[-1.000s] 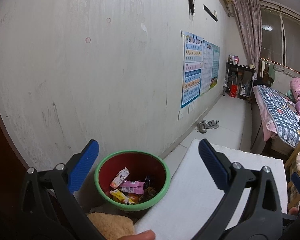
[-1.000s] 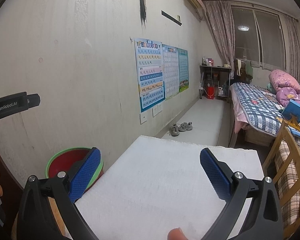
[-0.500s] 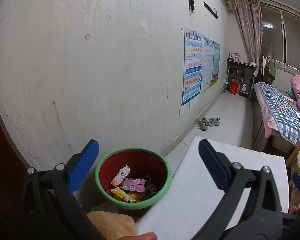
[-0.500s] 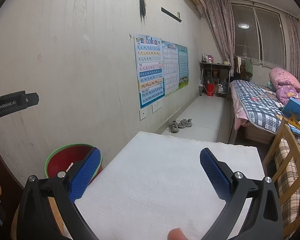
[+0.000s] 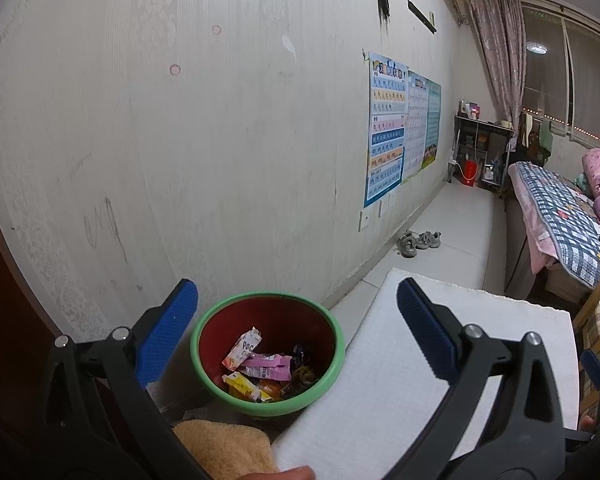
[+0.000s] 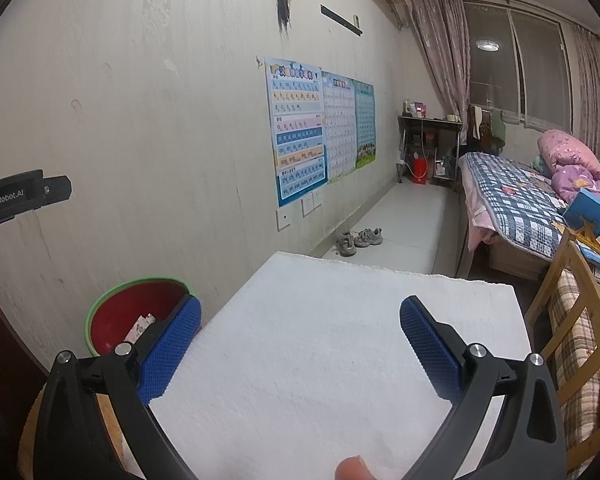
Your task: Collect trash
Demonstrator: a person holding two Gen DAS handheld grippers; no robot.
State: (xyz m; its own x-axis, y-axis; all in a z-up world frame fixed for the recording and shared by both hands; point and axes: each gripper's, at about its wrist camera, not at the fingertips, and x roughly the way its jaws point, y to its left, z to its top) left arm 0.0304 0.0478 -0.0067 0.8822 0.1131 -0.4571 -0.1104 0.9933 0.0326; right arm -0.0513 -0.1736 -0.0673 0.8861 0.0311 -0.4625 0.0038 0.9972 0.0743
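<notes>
Left gripper (image 5: 295, 328): jaws spread wide, holding nothing, lower centre of frame.
Right gripper (image 6: 300, 344): likewise agape and empty, over white board (image 6: 340, 360).
Wrappers (image 5: 263, 368): already inside green-rimmed bin (image 5: 203, 328), lower centre.
Advice: scan board for leftovers before withdrawing.

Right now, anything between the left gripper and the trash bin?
Nothing visible. The left gripper is open and empty, and the green-rimmed bin sits straight ahead between its fingers, with wrappers inside. The white tabletop lies to its right.
</notes>
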